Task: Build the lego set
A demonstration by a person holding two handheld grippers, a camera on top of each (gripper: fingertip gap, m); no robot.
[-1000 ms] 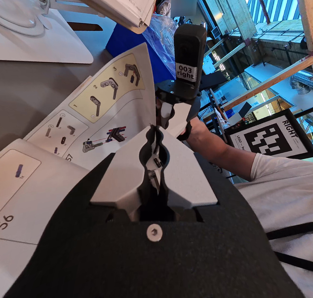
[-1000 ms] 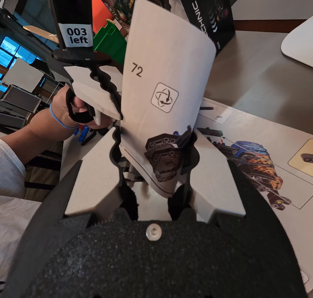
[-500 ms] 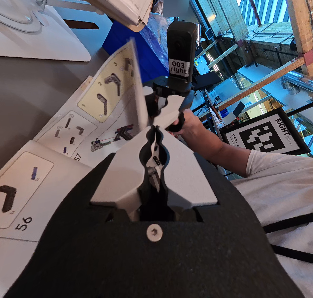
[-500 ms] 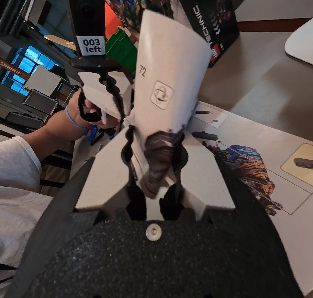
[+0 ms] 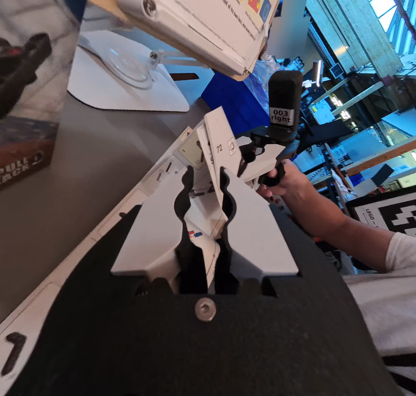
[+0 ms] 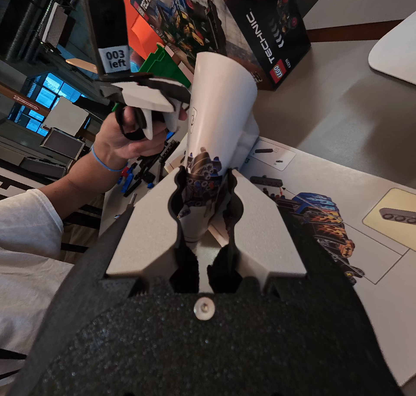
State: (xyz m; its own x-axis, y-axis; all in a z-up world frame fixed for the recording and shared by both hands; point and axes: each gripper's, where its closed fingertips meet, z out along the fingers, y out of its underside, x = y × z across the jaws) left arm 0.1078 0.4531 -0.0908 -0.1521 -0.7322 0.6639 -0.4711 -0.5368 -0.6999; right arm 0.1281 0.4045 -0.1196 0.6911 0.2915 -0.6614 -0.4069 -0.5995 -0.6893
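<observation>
The open instruction booklet lies on the grey table, and it also shows in the left wrist view. A few of its pages stand up, curled into a cone. My right gripper is closed on the lower part of this curl, both fingers touching it. My left gripper is open, with the raised pages standing loose between its fingers. In the right wrist view the left gripper sits beside the top of the curl. Loose Lego pieces lie past the booklet's left edge.
The Lego box stands at the back of the table, with a green bin and an orange one beside it. A white stand base holds a paper sheet overhead. A blue bin sits behind the booklet. Tip to tip, the grippers are about 7 centimetres apart.
My left gripper has opened and let go of the pages. My right gripper has narrowed onto the curled pages. The pages have swung more upright over the booklet.
</observation>
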